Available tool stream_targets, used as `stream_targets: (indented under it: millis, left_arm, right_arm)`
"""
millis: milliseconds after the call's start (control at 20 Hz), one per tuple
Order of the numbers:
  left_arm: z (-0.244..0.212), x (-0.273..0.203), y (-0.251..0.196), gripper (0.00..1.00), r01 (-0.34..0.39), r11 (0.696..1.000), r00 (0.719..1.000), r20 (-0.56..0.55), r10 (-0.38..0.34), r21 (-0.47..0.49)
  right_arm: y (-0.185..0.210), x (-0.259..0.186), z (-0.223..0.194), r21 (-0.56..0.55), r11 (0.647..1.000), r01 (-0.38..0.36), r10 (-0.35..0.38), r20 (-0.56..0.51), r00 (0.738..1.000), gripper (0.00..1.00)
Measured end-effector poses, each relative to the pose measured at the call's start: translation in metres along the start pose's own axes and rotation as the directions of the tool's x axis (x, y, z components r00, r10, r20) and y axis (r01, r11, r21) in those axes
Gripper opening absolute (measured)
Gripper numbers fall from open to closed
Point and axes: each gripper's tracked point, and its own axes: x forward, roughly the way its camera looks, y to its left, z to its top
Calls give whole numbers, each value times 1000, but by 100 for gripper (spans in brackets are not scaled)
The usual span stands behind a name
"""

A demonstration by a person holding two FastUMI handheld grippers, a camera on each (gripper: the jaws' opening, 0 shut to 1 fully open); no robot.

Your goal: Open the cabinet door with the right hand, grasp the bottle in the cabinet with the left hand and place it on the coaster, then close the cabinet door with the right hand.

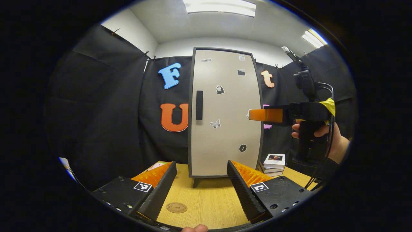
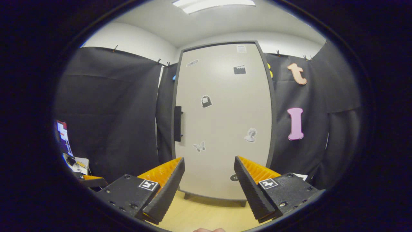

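The left gripper (image 1: 201, 190) hung wide open and empty over the near coaster (image 1: 176, 207), ready for the unseen bottle, while the right gripper (image 2: 209, 187), equally spread and empty, faced the far shut cabinet door (image 2: 222, 122), its handle (image 2: 177, 123) at left.

I count one cabinet (image 1: 225, 112) on my table (image 1: 206, 199), with one door, shut, and one dark handle (image 1: 199, 105) on it. There are at least six stickers on the door in my left gripper view. One round coaster (image 1: 176, 207) lies on the tabletop. One small stack of books (image 1: 274, 164) sits beside the cabinet; I cannot tell how many are in it. I hold two grippers: my left gripper (image 1: 201, 190) and my right gripper (image 2: 209, 188), each with two fingers.
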Motion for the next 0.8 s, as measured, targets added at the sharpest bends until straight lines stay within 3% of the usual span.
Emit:
stream_targets:
  millis: [150, 200, 400, 550, 800]
  left_arm:
    - [1, -1, 3, 95, -1, 1000, 1000, 3, 1, 6]
    - [1, -1, 5, 95, -3, 1000, 1000, 6, 3, 14]
    - [-7, -1, 11, 95, -14, 999, 1000, -10, 14, 35]
    - [-6, 0, 14, 95, -20, 1000, 1000, -8, 20, 24]
    - [-6, 2, 24, 95, -37, 999, 999, -2, 37, 30]
  right_arm:
    - [19, 32, 11, -14, 999, -43, 43, 7, 999, 99]
    - [26, 43, 16, -23, 998, -53, 53, 8, 999, 94]
    - [50, 82, 22, -45, 994, -99, 99, -7, 995, 99]
    - [63, 108, 26, -56, 992, -117, 117, -14, 993, 94]
    - [81, 147, 25, -77, 988, -138, 135, -33, 990, 98]
